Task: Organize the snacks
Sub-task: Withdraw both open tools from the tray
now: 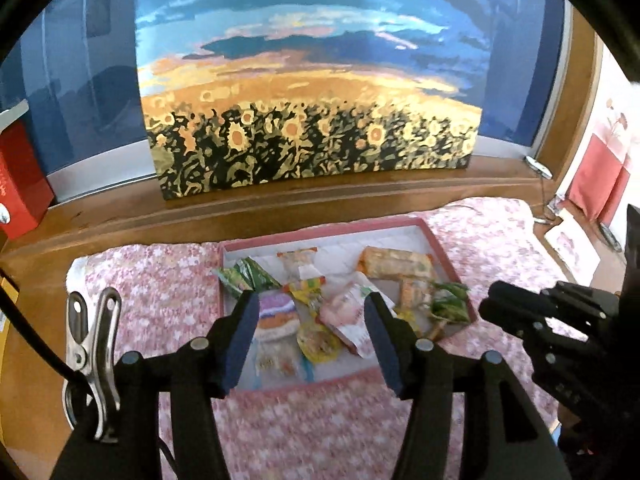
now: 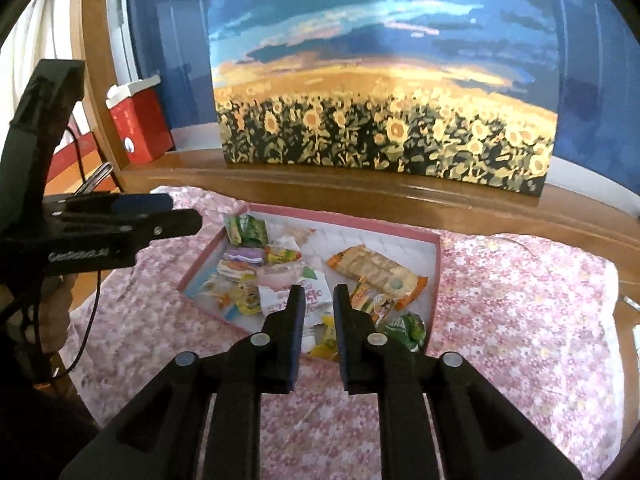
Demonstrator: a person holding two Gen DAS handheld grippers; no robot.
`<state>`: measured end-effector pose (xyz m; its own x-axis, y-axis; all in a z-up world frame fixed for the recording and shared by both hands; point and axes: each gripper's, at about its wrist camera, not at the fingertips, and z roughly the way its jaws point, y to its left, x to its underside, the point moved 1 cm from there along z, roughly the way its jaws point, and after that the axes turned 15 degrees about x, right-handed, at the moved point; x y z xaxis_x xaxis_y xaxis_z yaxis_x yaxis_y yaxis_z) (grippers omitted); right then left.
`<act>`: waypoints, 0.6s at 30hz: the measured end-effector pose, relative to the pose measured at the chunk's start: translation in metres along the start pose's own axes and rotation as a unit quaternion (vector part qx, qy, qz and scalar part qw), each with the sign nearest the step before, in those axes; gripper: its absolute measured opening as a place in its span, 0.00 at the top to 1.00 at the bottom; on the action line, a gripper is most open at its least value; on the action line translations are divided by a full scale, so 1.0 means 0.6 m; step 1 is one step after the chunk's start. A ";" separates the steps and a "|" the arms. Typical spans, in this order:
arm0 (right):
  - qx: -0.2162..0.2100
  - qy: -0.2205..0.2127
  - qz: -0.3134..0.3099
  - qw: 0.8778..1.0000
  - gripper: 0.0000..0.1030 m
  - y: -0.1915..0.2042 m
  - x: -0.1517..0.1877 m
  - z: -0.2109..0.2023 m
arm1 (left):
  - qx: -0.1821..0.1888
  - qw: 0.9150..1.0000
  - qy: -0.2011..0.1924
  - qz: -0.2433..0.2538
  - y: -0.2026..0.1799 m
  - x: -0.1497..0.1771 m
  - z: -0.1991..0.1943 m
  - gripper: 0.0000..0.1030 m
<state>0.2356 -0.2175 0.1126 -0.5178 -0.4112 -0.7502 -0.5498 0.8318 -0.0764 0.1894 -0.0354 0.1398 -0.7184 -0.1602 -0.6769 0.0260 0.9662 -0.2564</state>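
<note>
A shallow pink-rimmed tray (image 1: 444,248) with a white floor sits on a pink floral cloth (image 1: 160,288) spread over a wooden surface, its far edge close to the raised wooden ledge (image 1: 280,208) that carries a sunflower-field painting (image 1: 312,80). The snack packets lie loose inside the tray: a long orange wafer pack (image 1: 396,262) near the far right corner, a green packet (image 1: 250,276) at the far left corner, a purple-and-orange packet (image 1: 278,314) along the left side, a yellow packet (image 1: 318,342) toward the near edge, a pink-and-white pouch (image 1: 346,314) in the middle, and a crumpled green packet (image 1: 452,304) at the near right corner. The left gripper (image 1: 312,340) hovers above the near half of the tray with its fingers spread wide and nothing between them. The right gripper (image 2: 314,320) hangs over the tray's near edge, its fingers apart by a narrow gap and empty, with the pouch (image 2: 316,296) and a yellow packet (image 2: 328,338) visible below that gap. A red box (image 2: 142,124) stands at the left end of the ledge. A metal clip (image 1: 94,360) is fixed beside the left gripper's body.
</note>
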 end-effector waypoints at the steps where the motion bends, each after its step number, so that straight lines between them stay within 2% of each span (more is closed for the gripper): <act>1: 0.000 -0.001 0.002 1.000 0.79 0.001 0.002 -0.006 | 0.004 1.000 0.000 0.000 -0.004 0.004 -0.007 0.42; 2: -0.002 -0.002 0.005 1.000 0.78 0.000 0.004 -0.013 | 0.009 1.000 0.000 0.000 -0.009 0.009 -0.015 0.39; 4: -0.005 -0.003 0.008 1.000 0.77 0.001 0.008 -0.025 | 0.012 1.000 -0.003 -0.003 -0.014 0.018 -0.028 0.25; 6: -0.003 -0.003 0.006 1.000 0.72 0.006 0.012 -0.032 | 0.003 1.000 -0.013 -0.004 -0.019 0.027 -0.042 0.19; 14: 0.002 -0.002 -0.001 1.000 0.71 0.018 0.036 -0.063 | -0.006 0.999 -0.031 -0.002 -0.029 0.053 -0.073 0.18; 16: 0.003 -0.006 0.003 1.000 0.68 0.017 0.040 -0.072 | -0.004 0.999 -0.032 0.002 -0.034 0.059 -0.078 0.18; 18: 0.001 -0.009 0.007 1.000 0.61 0.015 0.043 -0.081 | -0.004 0.999 -0.031 0.008 -0.039 0.067 -0.082 0.18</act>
<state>0.1853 -0.2387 0.1244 -0.5135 -0.3921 -0.7633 -0.5409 0.8385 -0.0668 0.1257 -0.0546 0.1529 -0.6739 -0.1575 -0.7218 0.0315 0.9700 -0.2410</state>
